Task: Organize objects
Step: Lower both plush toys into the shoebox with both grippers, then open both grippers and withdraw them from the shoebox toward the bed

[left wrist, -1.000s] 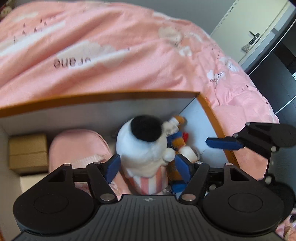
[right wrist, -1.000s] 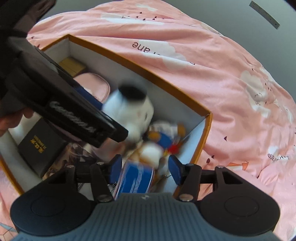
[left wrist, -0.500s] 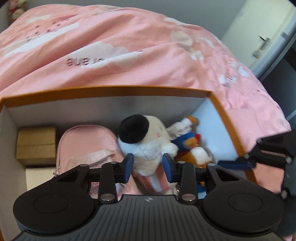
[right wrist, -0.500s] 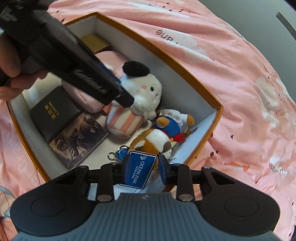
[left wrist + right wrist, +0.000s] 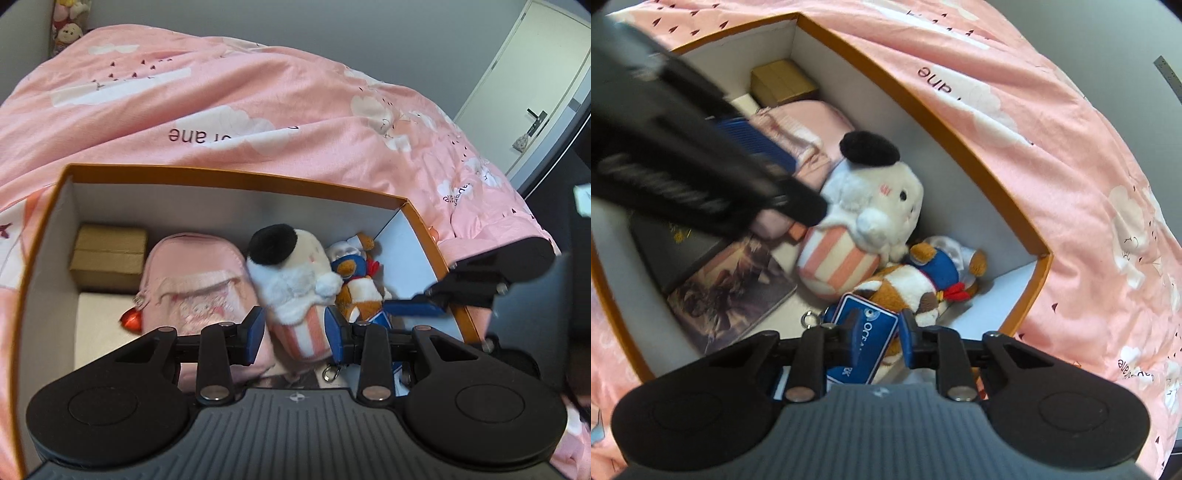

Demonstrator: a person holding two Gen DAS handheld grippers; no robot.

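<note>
A white plush toy [image 5: 291, 280] with a black cap and a pink striped bottom is seen inside an orange box [image 5: 236, 179] with white walls. It is leaned against a pink bag [image 5: 192, 280]. Just beside it, on its other side, a smaller brown and white plush toy [image 5: 912, 280] in a blue top is laid down near the corner of the box.

The left tool [image 5: 295, 334] is held partly open over the box. The striped bottom of the white toy is seen between its two blue pads, but nothing is squeezed; whether the pads touch the toy cannot be told.

The right tool [image 5: 877, 338] is opened only a little. A blue tag [image 5: 866, 332] with white letters is seen between its pads, but whether the tag is pinched cannot be told. The lower part of the tag is hidden behind the tool.

A small brown box [image 5: 109, 256] is set in the far corner. A dark book [image 5: 670, 251] and a picture book [image 5: 727, 291] are laid flat on the box floor, partly hidden by the blurred left tool in the right view. A small red thing [image 5: 131, 319] by the bag is too small to be made out. The box is rested on a pink bed cover [image 5: 258, 103].
</note>
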